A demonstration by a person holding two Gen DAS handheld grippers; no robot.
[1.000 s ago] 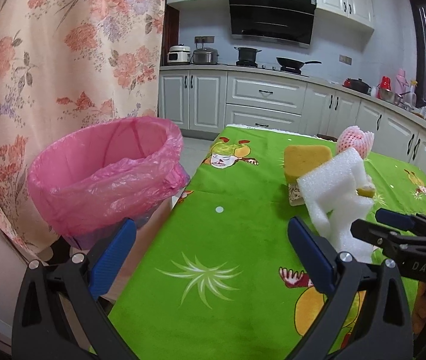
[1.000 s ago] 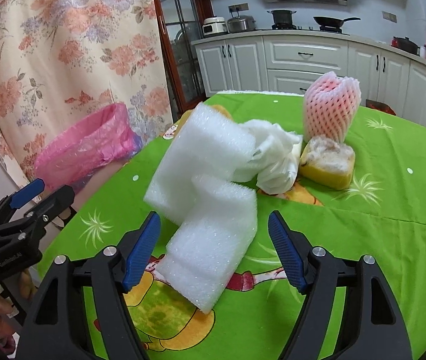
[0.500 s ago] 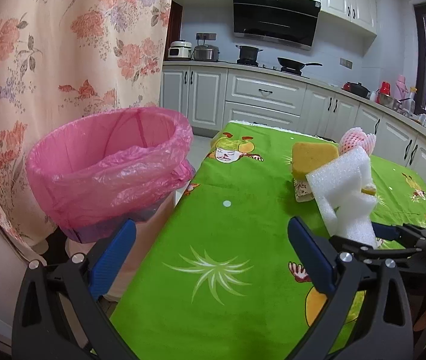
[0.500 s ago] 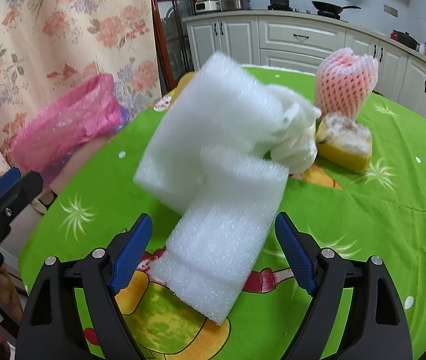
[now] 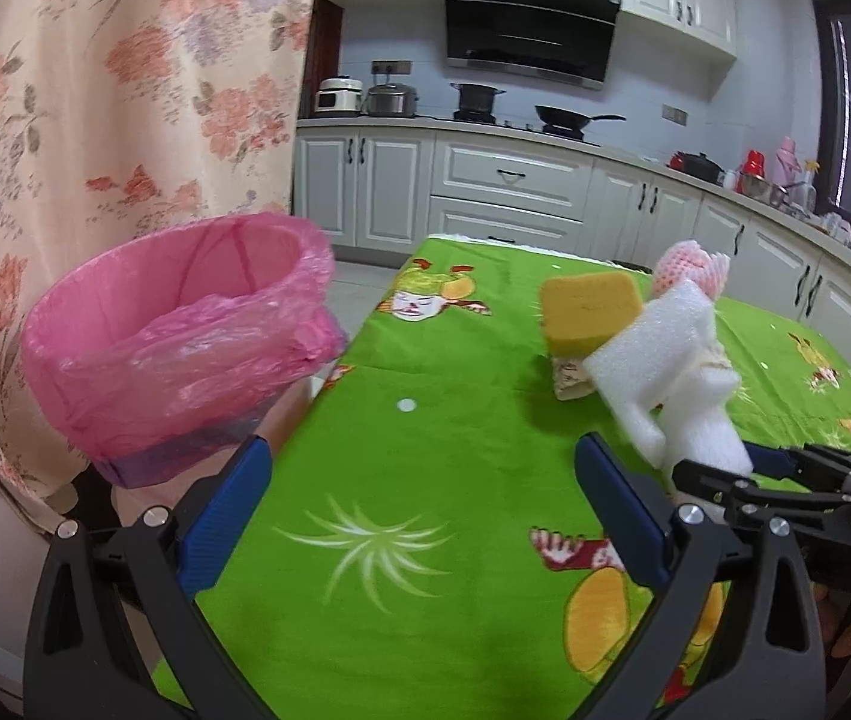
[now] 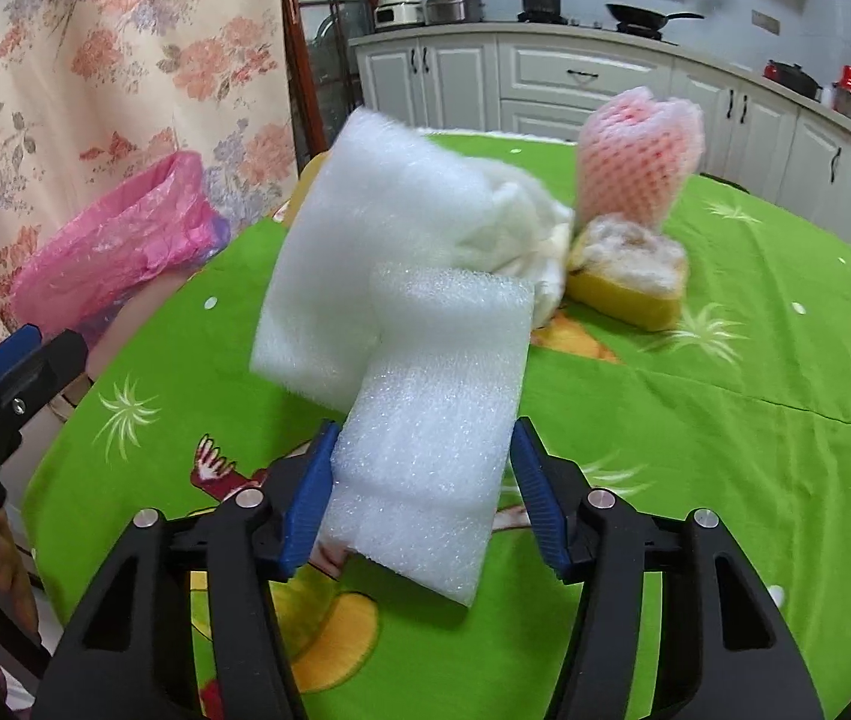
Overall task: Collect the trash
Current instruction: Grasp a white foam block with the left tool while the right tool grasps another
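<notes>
A white foam sheet piece (image 6: 413,324) stands between the fingers of my right gripper (image 6: 425,480), which is shut on its lower end; it also shows in the left wrist view (image 5: 659,384). Behind it lie a white crumpled wrapper (image 6: 521,228), a yellow sponge (image 6: 629,282) and a pink foam fruit net (image 6: 635,162). A bin lined with a pink bag (image 5: 179,336) stands off the table's left edge. My left gripper (image 5: 425,516) is open and empty above the table's near left part.
The table has a green cartoon cloth (image 5: 425,480). A second yellow sponge (image 5: 590,312) sits at mid table. A flowered curtain (image 5: 95,90) hangs behind the bin. Kitchen cabinets (image 5: 509,192) line the far wall.
My right gripper has moved in around the foam piece and closed on it. The left gripper stayed open and drifted slightly, with the bin a little more in view.
</notes>
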